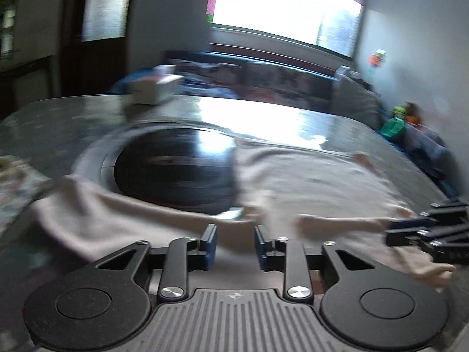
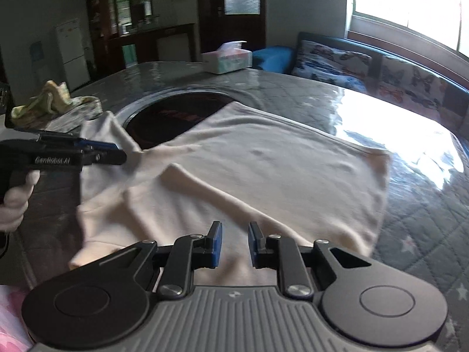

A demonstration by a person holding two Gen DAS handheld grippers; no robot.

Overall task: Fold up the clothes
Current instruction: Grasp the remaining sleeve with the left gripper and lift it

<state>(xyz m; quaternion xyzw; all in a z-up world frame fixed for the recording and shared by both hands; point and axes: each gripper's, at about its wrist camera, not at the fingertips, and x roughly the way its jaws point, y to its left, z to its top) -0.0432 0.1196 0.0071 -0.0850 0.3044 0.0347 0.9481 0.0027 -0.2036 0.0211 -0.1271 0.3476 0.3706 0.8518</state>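
The cream garment lay spread on the desk beside the dark round inset — both grippers, left gripper and right gripper, gaped empty over its near edge, seemingly poised to pinch.

The place was a lived-in home, a dining and sitting room in one. A glossy bench with a quilted, star-printed cover and a dark round inset carried a tissue box, and behind it ran a sofa with butterfly-print cushions beneath a bright window. Farther back stood a white refrigerator, a dark wooden cabinet with glass doors, and a wooden door with a frosted pane.
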